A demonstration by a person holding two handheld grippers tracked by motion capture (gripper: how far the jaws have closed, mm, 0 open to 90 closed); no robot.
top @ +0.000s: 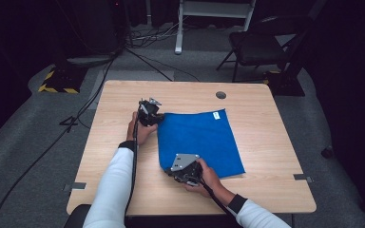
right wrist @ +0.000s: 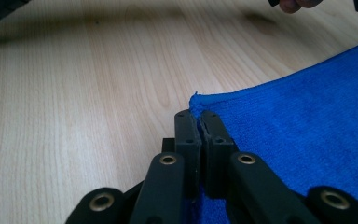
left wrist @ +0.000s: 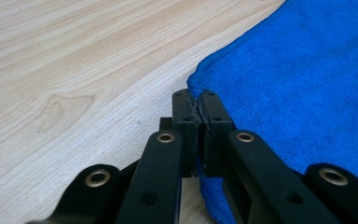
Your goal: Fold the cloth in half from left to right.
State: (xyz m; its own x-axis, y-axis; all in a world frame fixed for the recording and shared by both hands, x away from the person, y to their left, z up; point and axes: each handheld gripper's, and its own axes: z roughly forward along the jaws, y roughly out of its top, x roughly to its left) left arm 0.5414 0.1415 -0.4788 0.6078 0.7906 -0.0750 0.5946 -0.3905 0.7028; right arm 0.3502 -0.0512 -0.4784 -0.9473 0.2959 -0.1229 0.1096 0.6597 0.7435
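High view: one blue cloth (top: 199, 140) lies flat on the worktop (top: 266, 128), right of centre. Two tongs grip it, the left tongs (top: 155, 117) pinching its far-left corner, the right tongs (top: 175, 172) pinching its near-left corner.

White sleeves (top: 114, 183) end in black cuffs (top: 127, 145). Both black grippers trail cables, and the right gripper (top: 186, 172) carries a grey three-cornered plate (top: 184, 161). Brass rivets (left wrist: 166, 137) stud the black jaws.
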